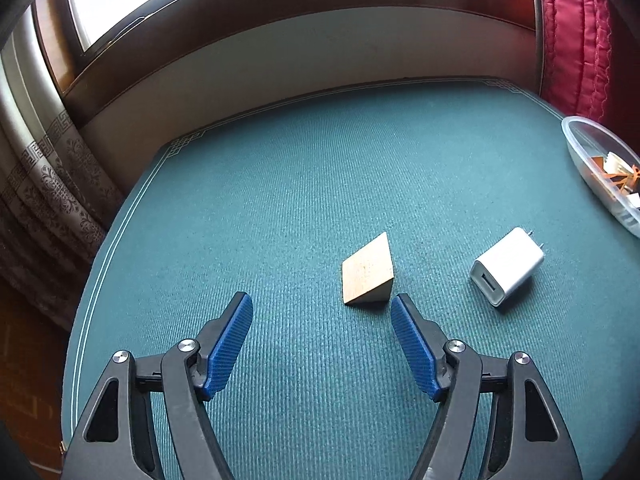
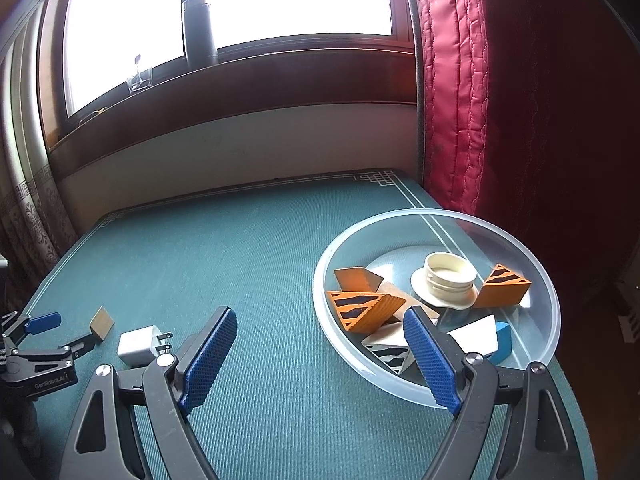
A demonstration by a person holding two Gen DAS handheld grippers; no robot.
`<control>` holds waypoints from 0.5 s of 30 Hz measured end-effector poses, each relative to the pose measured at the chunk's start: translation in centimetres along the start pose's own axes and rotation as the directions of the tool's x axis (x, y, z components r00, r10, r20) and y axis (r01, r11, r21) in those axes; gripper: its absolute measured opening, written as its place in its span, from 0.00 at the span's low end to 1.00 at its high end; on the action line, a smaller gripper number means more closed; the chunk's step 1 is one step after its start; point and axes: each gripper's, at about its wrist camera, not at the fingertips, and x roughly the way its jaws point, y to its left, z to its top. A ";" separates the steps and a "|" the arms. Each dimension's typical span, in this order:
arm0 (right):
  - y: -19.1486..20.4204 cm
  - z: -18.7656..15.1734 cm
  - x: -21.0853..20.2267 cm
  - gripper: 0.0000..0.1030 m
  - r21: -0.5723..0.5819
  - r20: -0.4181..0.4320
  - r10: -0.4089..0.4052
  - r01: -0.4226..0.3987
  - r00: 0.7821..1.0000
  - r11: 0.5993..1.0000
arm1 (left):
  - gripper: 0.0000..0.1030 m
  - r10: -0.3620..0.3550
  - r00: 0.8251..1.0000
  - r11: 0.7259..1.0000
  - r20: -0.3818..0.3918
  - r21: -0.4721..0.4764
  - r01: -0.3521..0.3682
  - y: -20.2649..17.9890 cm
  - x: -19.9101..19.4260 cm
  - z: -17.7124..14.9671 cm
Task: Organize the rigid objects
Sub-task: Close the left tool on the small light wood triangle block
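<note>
One wooden wedge [image 1: 368, 270] — one white charger [image 1: 507, 266].

Looks like a room in someone's home, not a lab or workshop. The table [image 2: 248, 240] has a green ribbed cloth with a white fret-pattern border, pushed right up against a wall under a dark wood windowsill [image 2: 248, 68]. A dark flask [image 2: 199, 32] and a small clear glass [image 2: 140, 78] sit on that sill with daylight blasting through the window behind. On one side hangs a patterned beige curtain [image 1: 44, 184] with a Greek-key band, on the other a red quilted fabric [image 2: 460, 80]. Bit of wood floor [image 1: 24, 380] shows too. Pretty lived-in, domestic vibe overall.
</note>
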 end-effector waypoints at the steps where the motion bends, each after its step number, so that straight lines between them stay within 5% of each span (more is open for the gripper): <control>1: 0.0 0.0 0.0 0.86 0.000 0.000 0.000 0.000 1.000 1.000 | 0.70 0.011 1.000 1.000 -0.005 0.006 -0.011 -0.1 0.4 0.1; 9: 0.0 -0.1 0.1 0.86 -0.001 -0.003 0.000 0.000 1.000 1.000 | 0.70 0.056 0.998 0.998 0.004 0.022 -0.056 -0.3 2.2 1.8; 15: 0.2 -0.2 0.3 0.86 -0.004 -0.012 0.003 -0.003 1.000 1.000 | 0.68 0.007 1.000 1.000 0.005 -0.019 -0.007 0.5 3.0 2.5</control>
